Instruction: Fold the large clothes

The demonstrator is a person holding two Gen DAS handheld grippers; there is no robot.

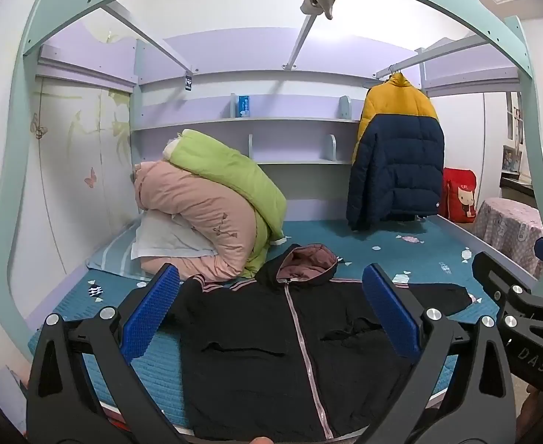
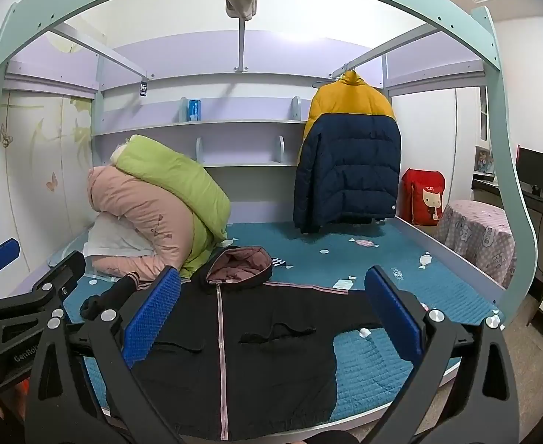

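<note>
Jacket [image 1: 293, 351] lies flat and zipped, front up, on the bed [image 1: 438, 259], its hood [image 1: 308, 261] pointing toward the rolled quilts [image 1: 212, 207]. Above the jacket's hem the left gripper [image 1: 271, 318] hovers with jaws spread wide, holding nothing. To the jacket's right the right gripper [image 2: 271, 318] is likewise spread and empty.

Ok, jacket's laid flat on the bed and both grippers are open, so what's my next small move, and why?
Probably bring the left gripper down to the sleeve on its side, to fold it across the chest. The black hooded jacket lies zipped, front up, on the teal bed cover, with both sleeves spread outward. The right gripper holds nothing either.
</note>
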